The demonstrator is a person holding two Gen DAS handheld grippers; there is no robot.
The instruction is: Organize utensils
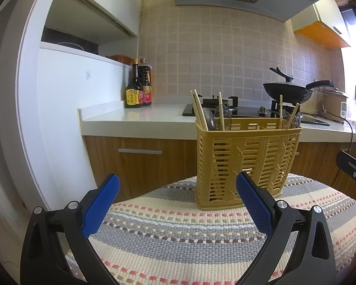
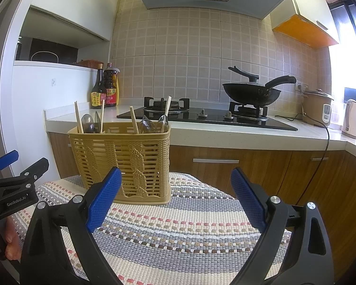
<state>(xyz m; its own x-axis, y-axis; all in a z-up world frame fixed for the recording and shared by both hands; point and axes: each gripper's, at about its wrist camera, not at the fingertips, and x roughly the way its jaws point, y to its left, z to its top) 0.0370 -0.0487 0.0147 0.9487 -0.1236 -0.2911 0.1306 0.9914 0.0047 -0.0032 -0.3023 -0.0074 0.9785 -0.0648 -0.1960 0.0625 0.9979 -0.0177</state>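
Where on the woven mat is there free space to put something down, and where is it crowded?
The striped mat is bare in front of the yellow basket, between the open left gripper and right gripper, and to the basket's right toward the mat edge. The basket itself is crowded with chopsticks and spoons.

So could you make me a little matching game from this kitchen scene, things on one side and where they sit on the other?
Things:
1. utensil basket
2. wok
3. soy sauce bottles
4. rice cooker

Places:
A. on the right stove burner
B. on the striped woven mat
C. counter, far right, near the window
D. counter corner, left of the stove

Pairs: 1-B, 2-A, 3-D, 4-C
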